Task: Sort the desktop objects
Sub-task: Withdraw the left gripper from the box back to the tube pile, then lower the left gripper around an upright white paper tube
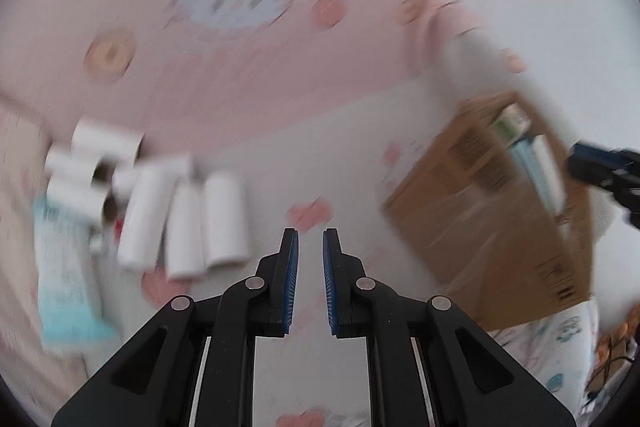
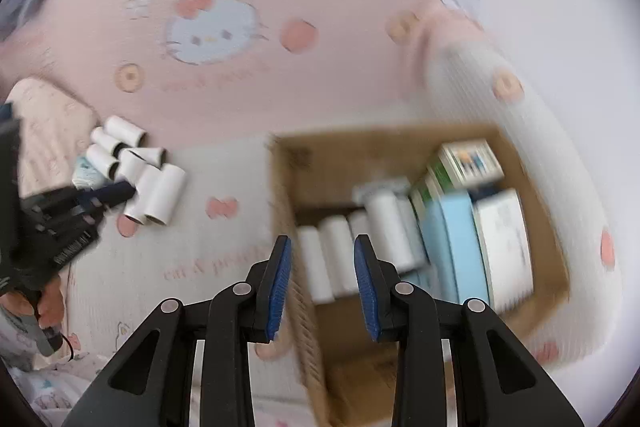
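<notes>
Rolls – white ones – lie in a bunch on the bed cover, left of your left gripper in the left wrist view. A pale blue packet lies just beside them, further left. Your left tongs stand narrow, w/ a small gap and nothing between the blue pads. They hang over bare cover near a pink bow print. The brown box sits to the right, open, w/ some packs inside. At the far right edge you can see the tip of your right gripper. Pic is blurry, so small things are hard to tell.

Right wrist view: your right gripper hangs over the left wall of the box. Its tongs stand a bit apart and hold nothing. Inside the box lie more white rolls side by side – next to them stand blue and white packs. Far left, your left gripper points at the loose rolls on the cover, its tip right at the bunch. Can't tell if it touches them. A hand holds it from below.
</notes>
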`<state>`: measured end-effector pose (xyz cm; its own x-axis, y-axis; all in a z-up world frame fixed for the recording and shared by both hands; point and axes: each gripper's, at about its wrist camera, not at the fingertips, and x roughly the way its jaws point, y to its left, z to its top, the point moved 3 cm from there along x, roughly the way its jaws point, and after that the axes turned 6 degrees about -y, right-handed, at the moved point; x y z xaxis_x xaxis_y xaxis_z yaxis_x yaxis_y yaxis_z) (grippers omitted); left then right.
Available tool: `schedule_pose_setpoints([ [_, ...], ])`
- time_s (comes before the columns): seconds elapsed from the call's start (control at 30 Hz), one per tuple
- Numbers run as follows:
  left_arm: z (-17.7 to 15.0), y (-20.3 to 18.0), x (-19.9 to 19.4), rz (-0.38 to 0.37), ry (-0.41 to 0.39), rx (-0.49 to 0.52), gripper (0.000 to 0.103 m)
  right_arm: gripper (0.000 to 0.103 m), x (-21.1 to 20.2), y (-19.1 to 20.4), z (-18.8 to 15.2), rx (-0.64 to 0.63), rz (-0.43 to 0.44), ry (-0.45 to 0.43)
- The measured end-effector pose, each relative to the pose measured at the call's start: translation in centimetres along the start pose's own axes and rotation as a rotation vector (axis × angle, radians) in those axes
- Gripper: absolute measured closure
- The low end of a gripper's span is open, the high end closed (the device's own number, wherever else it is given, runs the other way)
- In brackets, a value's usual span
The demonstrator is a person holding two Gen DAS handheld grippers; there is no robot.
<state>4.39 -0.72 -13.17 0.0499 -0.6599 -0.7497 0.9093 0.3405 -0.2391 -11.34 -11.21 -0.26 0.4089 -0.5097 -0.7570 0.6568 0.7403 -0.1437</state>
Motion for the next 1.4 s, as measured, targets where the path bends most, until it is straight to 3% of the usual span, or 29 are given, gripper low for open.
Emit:
schedule_pose_setpoints([
  [0.17,-2.3,3.6,1.3,0.117,0.069,-0.037,0.090,0.075,1.7,6.9,0.1,-0.122,0.182,0.017],
  [0.33,-3.0,7.1,1.5,0.151,0.096,-0.135,0.091,0.075,5.3,13.6,-0.7,-0.269,0.312,0.006],
  [0.5,-3.3,9.9,1.7,0.152,0.142,-0.249,0.091,0.075,7.5,16.8,-1.1,-0.288,0.414,0.017],
  [0.67,-3.5,11.5,0.9,0.210,0.127,-0.279,0.091,0.075,8.8,19.6,-1.3,-0.320,0.501,-0.008],
  [0.77,-3.7,12.2,0.0,0.212,0.106,-0.292,0.091,0.075,10.2,20.3,-1.5,-0.259,0.552,-0.019],
  [0.9,-3.8,13.4,-0.7,0.219,0.102,-0.311,0.091,0.074,12.1,20.5,-1.6,-0.102,0.685,0.029],
  [1.07,-2.3,14.7,-0.9,0.222,0.076,-0.307,0.090,0.074,13.8,21.4,-1.3,-0.078,0.688,0.041],
  [1.13,-1.3,15.3,-0.7,0.201,0.064,-0.322,0.076,0.075,14.6,21.6,-0.7,-0.063,0.686,0.047],
  [1.17,-0.8,15.7,-0.4,0.193,0.068,-0.343,0.058,0.075,14.9,21.4,-0.4,-0.048,0.690,0.046],
  [1.2,-0.2,16.3,0.1,0.167,0.070,-0.380,0.053,0.074,15.3,21.3,0.0,-0.029,0.697,0.048],
  [1.27,0.6,16.8,1.2,0.109,0.085,-0.411,0.052,0.074,16.4,20.9,0.9,0.034,0.708,0.062],
  [1.4,2.3,17.4,3.0,0.106,0.086,-0.419,0.051,0.074,18.6,20.4,2.3,0.119,0.684,0.073],
])
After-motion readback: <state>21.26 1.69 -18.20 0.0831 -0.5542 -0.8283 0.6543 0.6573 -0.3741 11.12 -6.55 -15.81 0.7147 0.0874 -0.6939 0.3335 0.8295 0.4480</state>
